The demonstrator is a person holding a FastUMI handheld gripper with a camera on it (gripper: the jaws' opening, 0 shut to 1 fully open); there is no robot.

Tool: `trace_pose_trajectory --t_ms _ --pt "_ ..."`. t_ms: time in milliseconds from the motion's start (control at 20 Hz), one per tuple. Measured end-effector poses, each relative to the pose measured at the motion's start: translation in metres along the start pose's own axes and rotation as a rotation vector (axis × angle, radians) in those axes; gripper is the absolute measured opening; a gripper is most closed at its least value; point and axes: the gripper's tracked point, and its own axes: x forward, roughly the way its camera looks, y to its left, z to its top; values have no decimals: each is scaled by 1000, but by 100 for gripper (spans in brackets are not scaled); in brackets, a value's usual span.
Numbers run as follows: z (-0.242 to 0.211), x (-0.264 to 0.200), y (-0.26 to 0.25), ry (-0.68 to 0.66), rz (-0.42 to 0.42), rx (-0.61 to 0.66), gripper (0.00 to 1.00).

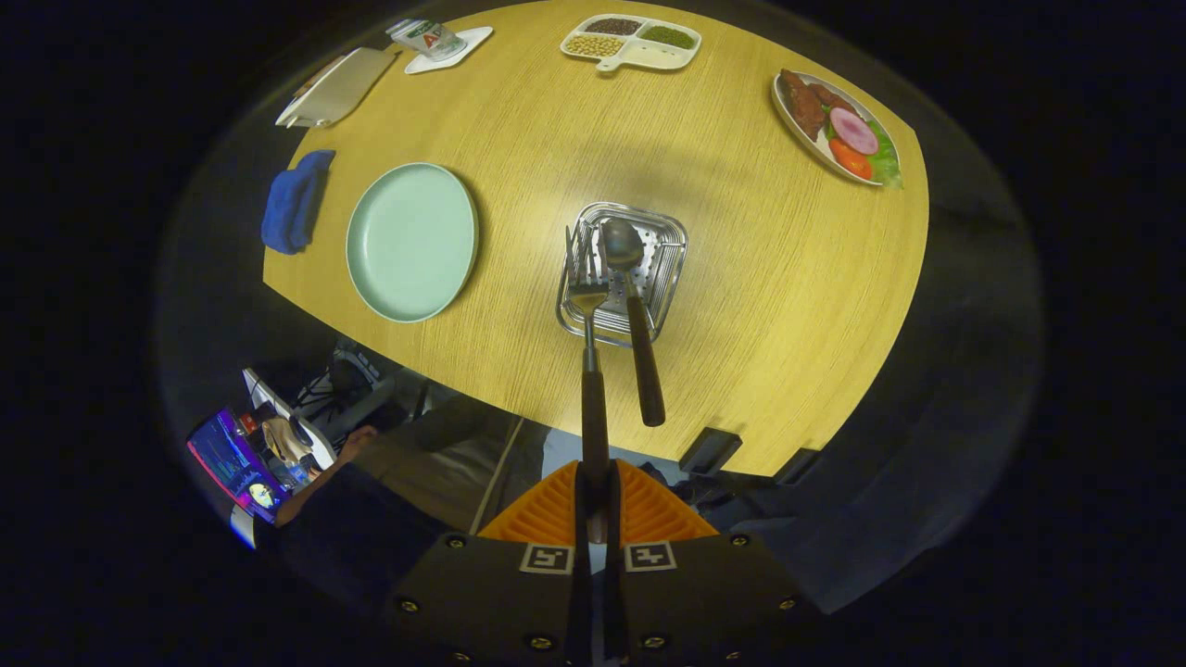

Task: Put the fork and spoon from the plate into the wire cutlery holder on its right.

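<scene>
My gripper (pixel 593 496) is shut on the dark handle of the fork (pixel 591 371), held high over the table. The fork hangs tines down, its head at the near rim of the wire cutlery holder (pixel 672 241). The spoon (pixel 635 315) stands in the holder, bowl down inside, its dark handle leaning out toward me just right of the fork. The pale green plate (pixel 412 241) lies bare on the wooden table, left of the holder.
A blue cloth (pixel 295 201) lies left of the plate. Far across the round table (pixel 788 324) sit a divided tray of beans (pixel 630 42), a plate of food (pixel 837 127), a can on a coaster (pixel 428 39) and a flat tan board (pixel 335 88). A person's arm (pixel 320 486) shows below the table edge.
</scene>
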Motion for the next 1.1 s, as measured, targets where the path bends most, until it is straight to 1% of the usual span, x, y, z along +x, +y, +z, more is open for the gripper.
trace_pose_trajectory --t_ms 250,550,650,900,950,1050,1100 --pt "-4 -1 -13 32 -4 28 6" --pt "9 14 -11 119 -11 49 6" --pt "12 20 -13 151 -28 48 6" --pt "29 25 -11 177 -25 98 6" --pt "31 25 -13 179 -25 106 7" --pt "35 25 -16 180 -28 112 7" --pt "37 26 -17 170 -28 117 11"
